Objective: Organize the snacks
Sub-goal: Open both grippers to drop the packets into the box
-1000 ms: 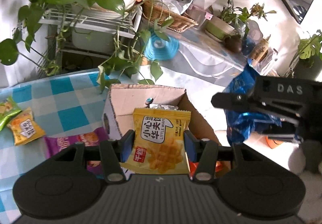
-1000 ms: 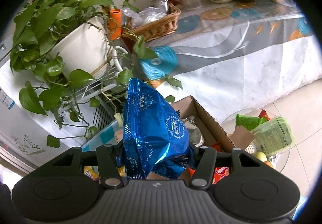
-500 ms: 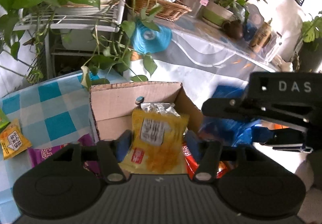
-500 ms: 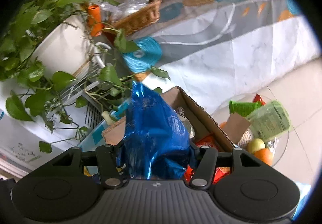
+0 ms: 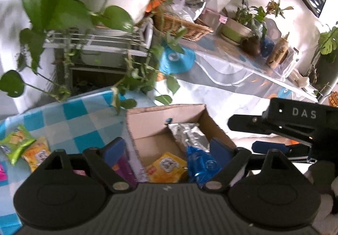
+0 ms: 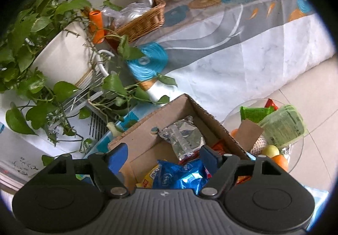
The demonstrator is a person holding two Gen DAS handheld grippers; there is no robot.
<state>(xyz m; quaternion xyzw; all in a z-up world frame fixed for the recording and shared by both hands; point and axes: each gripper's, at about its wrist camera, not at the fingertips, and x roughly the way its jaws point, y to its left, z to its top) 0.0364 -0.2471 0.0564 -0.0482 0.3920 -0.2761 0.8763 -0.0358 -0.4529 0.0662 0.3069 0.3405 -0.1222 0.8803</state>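
Observation:
An open cardboard box [image 5: 147, 121] stands on the blue checked cloth [image 5: 80, 121]. Inside it lie a silver packet [image 5: 190, 133], a yellow waffle packet [image 5: 166, 166] and a blue foil packet [image 5: 202, 166]. My left gripper [image 5: 166, 148] hovers over the box with its jaws opening, nothing pressed between the pads. In the right wrist view the same box [image 6: 139, 142] holds the blue foil packet [image 6: 181, 178], the silver packet [image 6: 181, 138] and the yellow packet [image 6: 150, 176]. My right gripper [image 6: 163, 154] is above them, jaws opening and free of the blue packet. It also shows at the right [image 5: 249, 135].
Loose snacks lie left of the box: a green packet [image 5: 14, 146], a yellow one [image 5: 37, 154] and a purple one [image 5: 124, 167]. A glass bowl [image 6: 295, 150] with fruit and packets sits right of the box. Trailing plant leaves [image 6: 114, 85] hang behind it.
Both grippers have let go: the yellow waffle packet left the left jaws and the blue foil packet left the right jaws, and both now lie in the box. Both jaws spread wider.

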